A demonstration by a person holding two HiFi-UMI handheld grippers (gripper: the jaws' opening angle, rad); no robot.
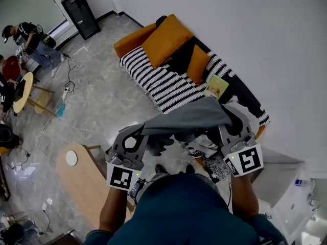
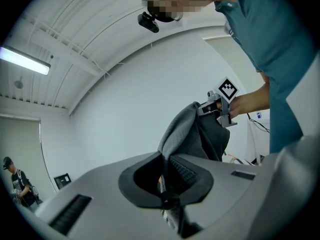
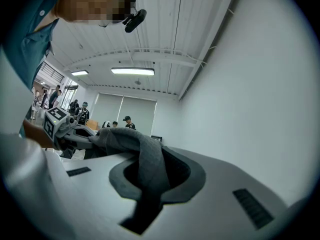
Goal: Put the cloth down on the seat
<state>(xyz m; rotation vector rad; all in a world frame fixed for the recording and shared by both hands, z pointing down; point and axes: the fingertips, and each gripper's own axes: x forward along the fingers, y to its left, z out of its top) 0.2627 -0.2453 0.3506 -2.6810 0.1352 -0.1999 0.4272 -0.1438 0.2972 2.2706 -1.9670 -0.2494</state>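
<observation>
A grey cloth (image 1: pixel 190 117) hangs stretched between my two grippers, held in the air over the near end of the sofa seat (image 1: pixel 153 83), which has a black-and-white striped cover. My left gripper (image 1: pixel 144 133) is shut on the cloth's left end, and my right gripper (image 1: pixel 228 122) is shut on its right end. In the left gripper view the cloth (image 2: pixel 183 129) rises out of the shut left gripper (image 2: pixel 165 183) toward the right gripper (image 2: pixel 220 103). In the right gripper view the cloth (image 3: pixel 142 151) drapes over the shut right gripper (image 3: pixel 146 179) and runs to the left gripper (image 3: pixel 61 126).
Two orange cushions (image 1: pixel 166 39) (image 1: pixel 198 64) and a book (image 1: pixel 217 86) lie on the sofa. An oval wooden table (image 1: pixel 82 180) stands at lower left, and a white cabinet (image 1: pixel 291 200) at lower right. People sit at far left (image 1: pixel 23 42), near a black cabinet (image 1: pixel 80 13).
</observation>
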